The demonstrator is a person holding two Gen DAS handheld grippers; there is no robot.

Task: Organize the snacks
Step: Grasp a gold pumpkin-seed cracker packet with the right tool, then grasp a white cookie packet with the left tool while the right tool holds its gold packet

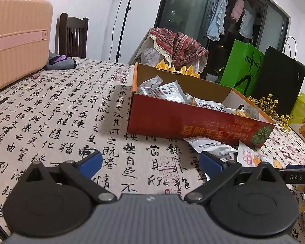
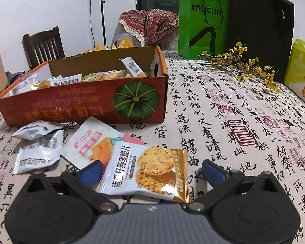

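From my left wrist camera, my left gripper (image 1: 150, 163) hangs over the calligraphy-printed tablecloth (image 1: 57, 122) with its blue-tipped jaws spread wide and nothing between them. The red cardboard box with the pumpkin picture (image 1: 185, 126) sits ahead and to the right, already part full of silver and white snack packets. A crumpled silver packet (image 1: 209, 145) lies on the cloth against the box's near wall.

From my right wrist camera, my right gripper (image 2: 151, 169) is also wide open, holding nothing. The white-and-gold oat crisp packet (image 2: 148, 172) lies flat between the two pads, overlapping a white packet with pink print (image 2: 91, 140); two silver packets (image 2: 38, 148) lie further left, just in front of the box (image 2: 71, 105).

I judge the step in hand to be picking up that oat crisp packet. To do it well I should tip the pads down so one slides under a packet edge, since it lies flat and slick. I should close only on the top packet, not the pink one beneath. Then I lift clear of the box wall before releasing inside.
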